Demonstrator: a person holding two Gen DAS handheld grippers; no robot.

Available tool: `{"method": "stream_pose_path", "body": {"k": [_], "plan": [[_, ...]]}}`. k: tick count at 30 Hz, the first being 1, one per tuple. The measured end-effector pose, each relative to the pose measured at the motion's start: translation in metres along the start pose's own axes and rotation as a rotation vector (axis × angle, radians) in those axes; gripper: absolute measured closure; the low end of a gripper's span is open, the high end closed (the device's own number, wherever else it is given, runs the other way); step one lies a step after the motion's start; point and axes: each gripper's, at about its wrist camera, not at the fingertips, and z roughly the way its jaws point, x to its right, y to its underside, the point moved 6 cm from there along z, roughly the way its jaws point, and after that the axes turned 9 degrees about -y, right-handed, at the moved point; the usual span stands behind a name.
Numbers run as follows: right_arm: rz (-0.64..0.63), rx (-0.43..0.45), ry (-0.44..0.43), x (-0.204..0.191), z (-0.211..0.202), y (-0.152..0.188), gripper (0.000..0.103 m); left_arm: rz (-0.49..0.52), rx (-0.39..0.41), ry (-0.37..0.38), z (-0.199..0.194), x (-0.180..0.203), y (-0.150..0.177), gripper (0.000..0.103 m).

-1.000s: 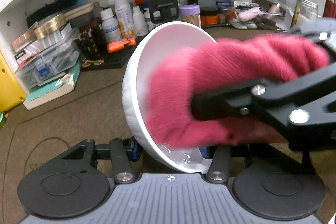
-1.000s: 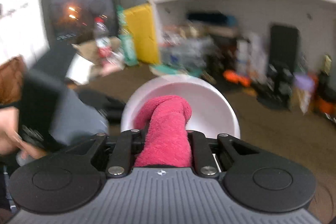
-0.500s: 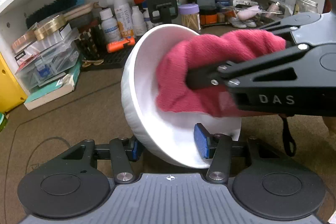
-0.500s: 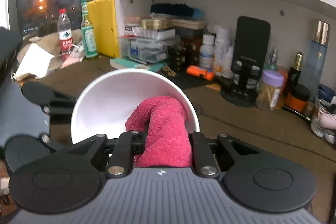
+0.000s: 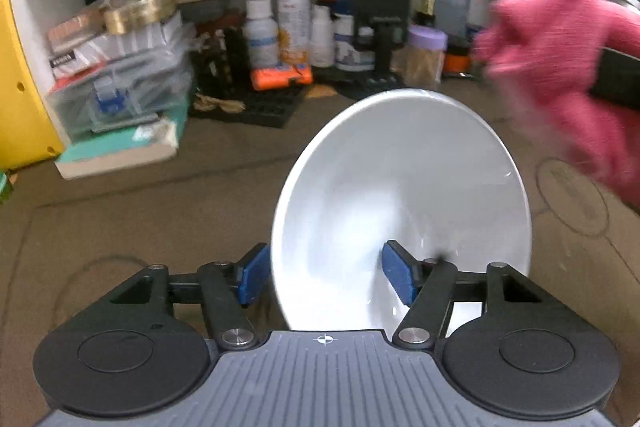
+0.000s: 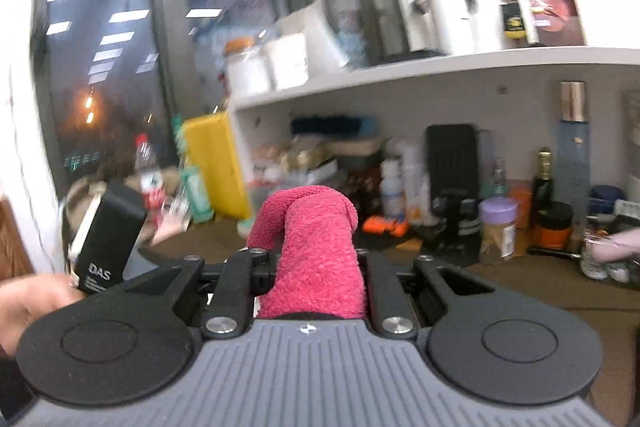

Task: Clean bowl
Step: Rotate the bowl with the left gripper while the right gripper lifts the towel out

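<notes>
A white bowl [image 5: 404, 195] is tilted on its side in the left wrist view, its inside facing right. My left gripper [image 5: 324, 277] is shut on the bowl's rim, one blue pad [image 5: 252, 277] outside and one inside. My right gripper [image 6: 316, 267] is shut on a rolled pink cloth [image 6: 316, 247]. The cloth [image 5: 568, 75] also shows blurred at the upper right of the left wrist view, apart from the bowl. The bowl is not in the right wrist view.
A brown mat [image 5: 160, 211] covers the table. A shelf at the back holds bottles [image 5: 296, 27], a black phone stand [image 5: 384, 3], a stack of boxes [image 5: 120, 67] and a yellow box [image 5: 20, 87]. The left gripper's handle and hand [image 6: 100, 247] show at left.
My right gripper lifted the pink cloth out of the bowl and away to the upper right. The bowl turned more upright in my left gripper and its inside is now bare.
</notes>
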Motion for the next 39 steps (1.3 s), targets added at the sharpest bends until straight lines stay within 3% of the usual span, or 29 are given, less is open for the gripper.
{"method": "stream_pose_path", "body": {"k": [2,4,7,10,12,15,18,23,24,26,29,31,33,34,37,39], "plan": [[0.039,0.014,0.017,0.013,-0.005,0.001,0.085,0.002,-0.006,-0.041,0.005,-0.006,-0.008,0.039],[0.061,0.012,0.032,0.021,-0.004,0.006,0.085,-0.007,-0.011,-0.070,0.010,-0.013,-0.016,0.024],[0.093,0.008,0.040,0.031,-0.002,0.017,0.085,0.019,0.002,-0.101,0.006,-0.019,-0.025,0.023],[0.124,0.017,0.055,0.043,-0.002,0.027,0.085,0.094,0.081,-0.102,-0.020,-0.017,-0.028,0.014],[0.170,0.026,0.051,0.053,-0.003,0.034,0.085,0.228,0.169,-0.105,-0.046,-0.007,-0.022,0.006],[0.236,0.025,0.050,0.071,-0.002,0.048,0.085,0.610,0.300,-0.116,-0.081,0.023,0.009,0.000],[0.288,0.011,0.048,0.083,0.001,0.058,0.085,0.947,0.316,-0.100,-0.088,0.054,0.041,0.000],[0.313,-0.007,0.040,0.086,0.004,0.065,0.085,1.132,0.227,-0.059,-0.059,0.076,0.047,0.001],[0.314,-0.015,0.040,0.085,0.005,0.067,0.085,1.169,0.209,-0.050,-0.054,0.080,0.048,0.005],[0.316,-0.033,0.040,0.083,0.007,0.071,0.084,1.220,0.157,-0.037,-0.039,0.087,0.045,0.029],[0.318,-0.039,0.030,0.083,0.007,0.073,0.084,1.189,0.111,-0.052,-0.022,0.084,0.024,0.043],[0.331,-0.040,0.027,0.085,0.007,0.073,0.084,1.194,0.101,-0.061,-0.015,0.082,0.015,0.042],[0.338,-0.046,0.023,0.085,0.008,0.074,0.082,1.207,0.087,-0.075,-0.008,0.083,0.010,0.051],[0.339,-0.049,0.022,0.086,0.009,0.074,0.082,1.204,0.060,-0.087,-0.004,0.084,0.012,0.084],[0.344,-0.052,0.022,0.086,0.009,0.075,0.081,1.183,0.059,-0.151,0.008,0.082,0.016,0.090],[0.346,-0.047,0.023,0.086,0.008,0.075,0.081,1.031,0.006,-0.097,0.012,0.072,-0.001,0.090]]}}
